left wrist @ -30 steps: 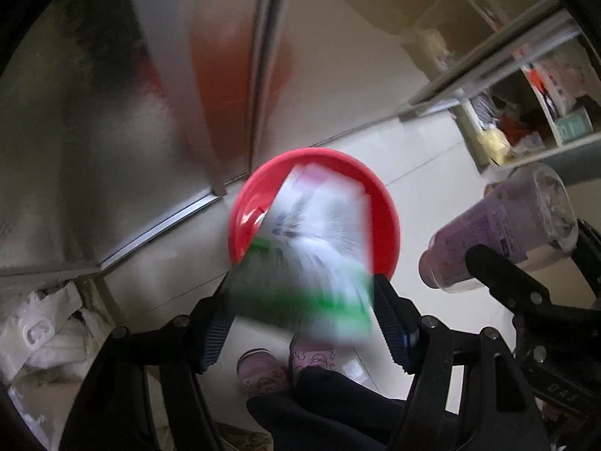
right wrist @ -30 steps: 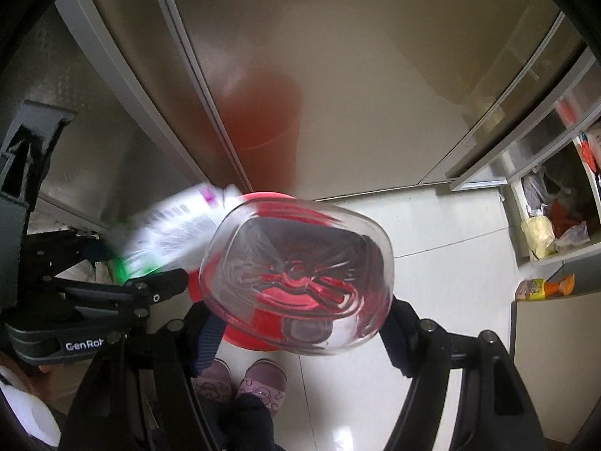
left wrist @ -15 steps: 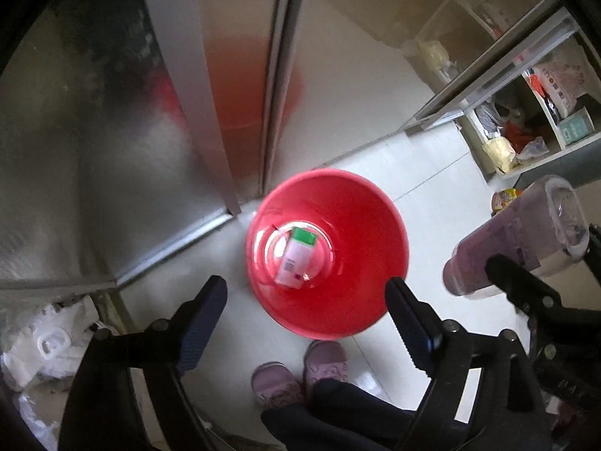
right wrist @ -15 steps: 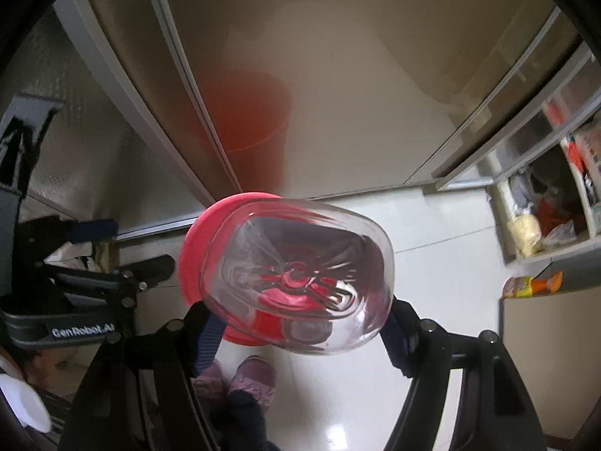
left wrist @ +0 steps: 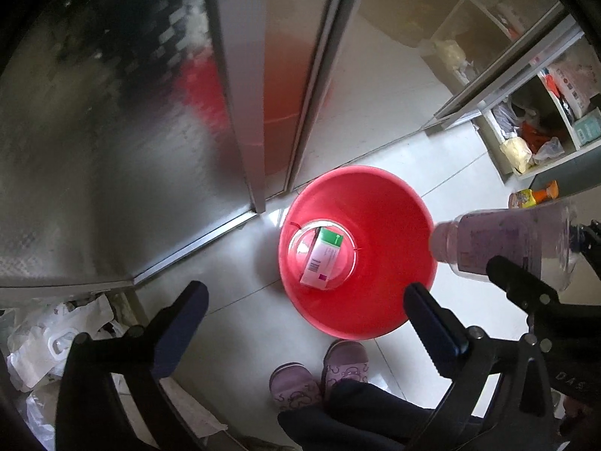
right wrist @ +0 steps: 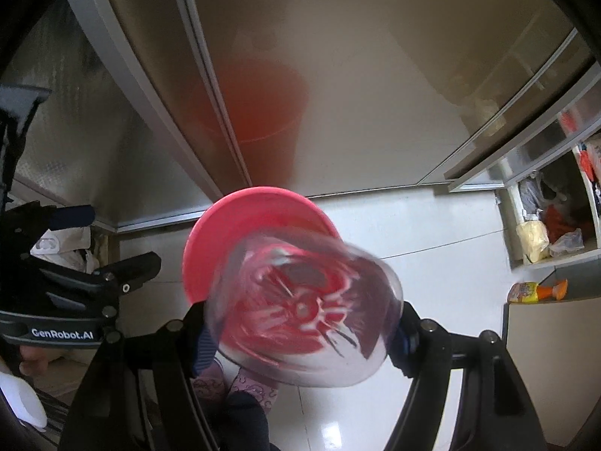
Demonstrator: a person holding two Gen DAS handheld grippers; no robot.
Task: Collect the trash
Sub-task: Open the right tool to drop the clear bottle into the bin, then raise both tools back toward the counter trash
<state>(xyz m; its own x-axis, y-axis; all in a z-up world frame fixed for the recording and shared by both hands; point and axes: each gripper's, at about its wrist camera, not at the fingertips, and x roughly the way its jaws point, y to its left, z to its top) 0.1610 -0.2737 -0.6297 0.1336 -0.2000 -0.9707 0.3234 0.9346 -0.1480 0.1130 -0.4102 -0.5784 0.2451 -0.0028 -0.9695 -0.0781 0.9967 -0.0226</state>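
A red bucket [left wrist: 398, 203] stands on the pale floor by a metal sliding door. A small white box with a green end [left wrist: 322, 257] lies on its bottom. My left gripper [left wrist: 306, 300] hangs above the bucket's near rim, jaws still opening, nothing between them. My right gripper [right wrist: 302, 329] is shut on a clear plastic bottle [right wrist: 304, 312] seen bottom-first, held above the red bucket [right wrist: 225, 225]. In the left wrist view that bottle [left wrist: 503, 240] with a purple label pokes in from the right, its neck at the bucket's rim.
A person's purple shoes [left wrist: 319, 372] stand just below the bucket. Crumpled white plastic bags [left wrist: 49, 342] lie at the lower left. Open shelves [left wrist: 537, 127] with packets are at the right, with an orange-topped bottle [left wrist: 533, 197] on the floor below them.
The left jaws spread and the box dropped from them into the bucket, where it now lies. The right gripper carried the bottle closer over the bucket.
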